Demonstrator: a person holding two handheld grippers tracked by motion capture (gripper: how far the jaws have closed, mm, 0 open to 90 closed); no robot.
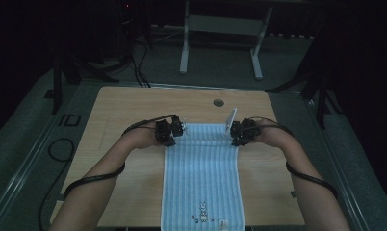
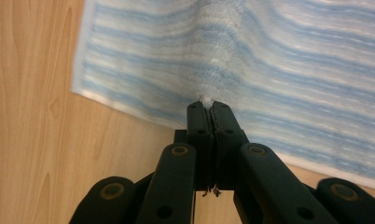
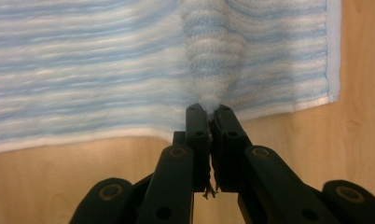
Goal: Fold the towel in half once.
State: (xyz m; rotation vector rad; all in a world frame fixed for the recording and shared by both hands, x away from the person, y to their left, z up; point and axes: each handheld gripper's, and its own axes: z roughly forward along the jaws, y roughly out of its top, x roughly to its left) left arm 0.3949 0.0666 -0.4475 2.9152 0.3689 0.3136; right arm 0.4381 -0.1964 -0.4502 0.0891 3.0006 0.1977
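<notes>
A blue-and-white striped towel (image 1: 201, 173) lies lengthwise on the wooden table (image 1: 129, 106), with a small bunny print near its front end. My left gripper (image 1: 168, 133) is at the towel's far left edge and my right gripper (image 1: 239, 132) at its far right edge. In the left gripper view the jaws are pressed together on a pinched fold of the towel (image 2: 213, 60), with my left gripper (image 2: 207, 105) just above the hem. In the right gripper view my right gripper (image 3: 208, 108) is likewise shut on a raised ridge of the towel (image 3: 211, 56).
A small white card-like object (image 1: 231, 120) stands tilted just behind the right gripper. A round cable hole (image 1: 218, 102) sits near the table's far edge. Cables trail from both forearms. A white table frame (image 1: 220, 29) stands on the floor beyond.
</notes>
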